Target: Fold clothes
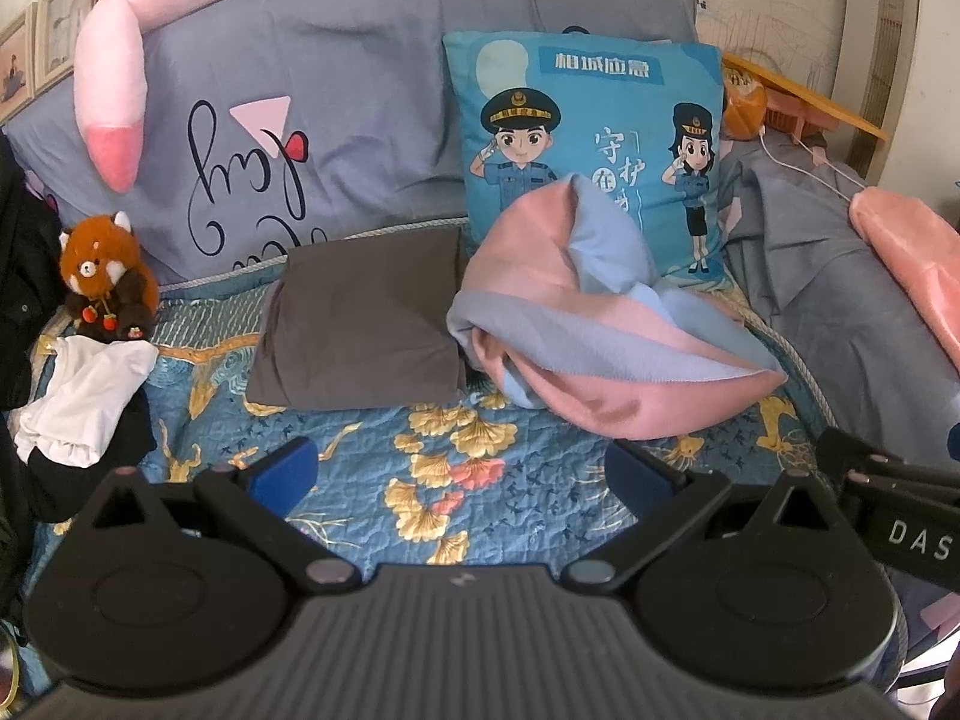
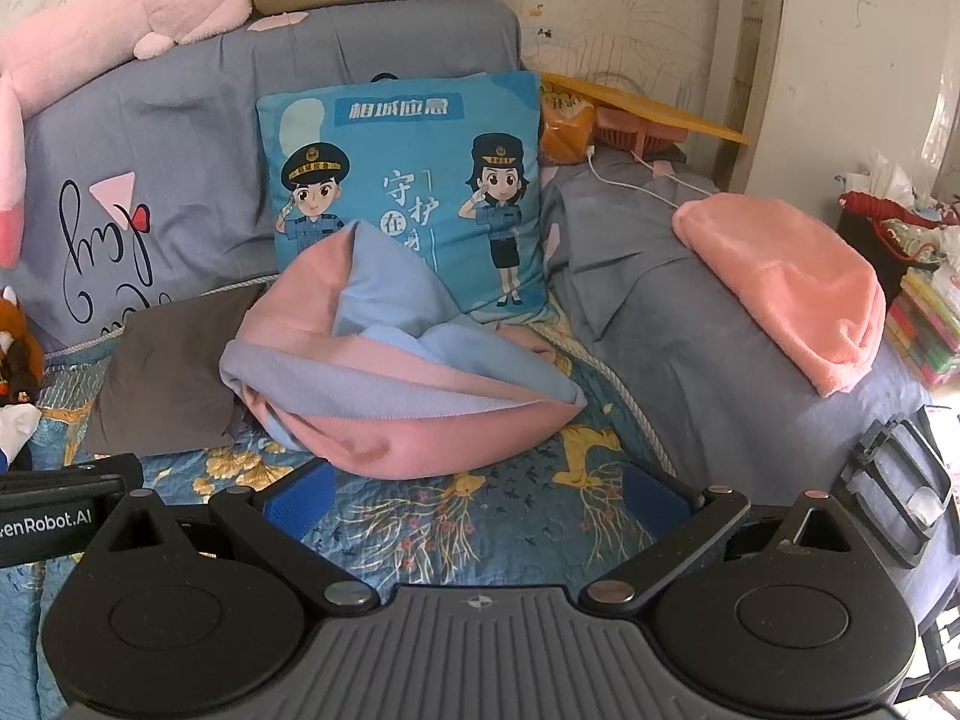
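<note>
A crumpled pink, light blue and grey garment (image 1: 576,324) lies heaped on the blue patterned quilt (image 1: 384,468), leaning on a blue cartoon cushion (image 1: 588,138). It also shows in the right wrist view (image 2: 390,372). A folded dark grey garment (image 1: 360,330) lies flat to its left, also seen in the right wrist view (image 2: 174,372). My left gripper (image 1: 462,468) is open and empty above the quilt, short of both garments. My right gripper (image 2: 480,492) is open and empty just in front of the crumpled garment.
A red panda plush (image 1: 105,276) and a white and black clothes pile (image 1: 84,408) sit at the left. A grey duvet (image 2: 690,312) with a pink towel (image 2: 792,282) lies at the right. Grey pillows (image 1: 312,120) and a pink plush (image 1: 120,78) stand behind.
</note>
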A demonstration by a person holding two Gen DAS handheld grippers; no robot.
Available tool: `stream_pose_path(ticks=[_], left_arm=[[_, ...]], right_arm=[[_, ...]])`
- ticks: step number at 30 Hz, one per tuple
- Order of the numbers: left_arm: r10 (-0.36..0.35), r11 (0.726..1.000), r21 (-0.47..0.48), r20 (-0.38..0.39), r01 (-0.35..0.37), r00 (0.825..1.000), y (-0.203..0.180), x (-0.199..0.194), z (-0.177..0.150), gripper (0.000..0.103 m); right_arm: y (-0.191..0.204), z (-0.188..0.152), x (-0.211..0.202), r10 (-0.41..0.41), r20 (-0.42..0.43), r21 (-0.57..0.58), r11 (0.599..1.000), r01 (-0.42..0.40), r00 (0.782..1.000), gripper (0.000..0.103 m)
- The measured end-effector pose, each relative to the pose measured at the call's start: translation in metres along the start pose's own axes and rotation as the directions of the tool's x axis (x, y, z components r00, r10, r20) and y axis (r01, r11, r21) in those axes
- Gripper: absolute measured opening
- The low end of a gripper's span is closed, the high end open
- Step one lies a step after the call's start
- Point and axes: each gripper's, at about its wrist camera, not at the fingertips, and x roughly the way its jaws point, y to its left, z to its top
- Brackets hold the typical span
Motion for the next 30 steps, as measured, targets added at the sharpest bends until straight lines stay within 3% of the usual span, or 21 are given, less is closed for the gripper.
stream_pose_path(ticks=[3, 5, 9, 16, 19, 27, 30], left_arm=[[-0.009, 1.0, -0.001, 0.001, 0.009, 1.0, 0.0, 0.004, -0.002, 0.103], [-0.065, 0.998, 0.012, 0.01, 0.065, 0.998, 0.002, 0.007, -0.005, 0.103], [-0.103, 0.994, -0.025, -0.002, 0.103, 0.995, 0.008, 0.021, -0.01, 0.103], [-0.065, 0.997, 0.048, 0.04, 0.063, 0.997, 0.001, 0.059, -0.016, 0.103], [-0.103, 0.991, 0.093, 0.07, 0.096, 0.992, -0.001, 0.078, -0.017, 0.103], [-0.216, 0.958, 0.205, 0.051, 0.201, 0.975, -0.015, 0.139, -0.011, 0.103], [-0.275, 0.935, 0.255, 0.076, 0.248, 0.958, -0.024, 0.158, -0.011, 0.103]], right_arm=[[-0.001, -0.002, 0.002, 0.004, 0.0, -0.005, 1.0, -0.004, 1.0, 0.103], [-0.003, -0.004, 0.005, 0.014, 0.008, -0.008, 1.0, -0.014, 1.0, 0.103], [-0.006, -0.013, 0.015, 0.027, 0.025, -0.025, 0.999, -0.026, 0.999, 0.103], [-0.014, -0.023, 0.053, 0.053, 0.007, -0.032, 0.998, -0.052, 0.999, 0.103], [-0.014, -0.024, 0.075, 0.069, 0.046, -0.103, 0.993, -0.064, 0.997, 0.103], [-0.013, -0.018, 0.132, 0.163, 0.126, -0.262, 0.957, -0.126, 0.979, 0.096], [-0.008, -0.018, 0.151, 0.189, 0.169, -0.333, 0.935, -0.124, 0.967, 0.095]])
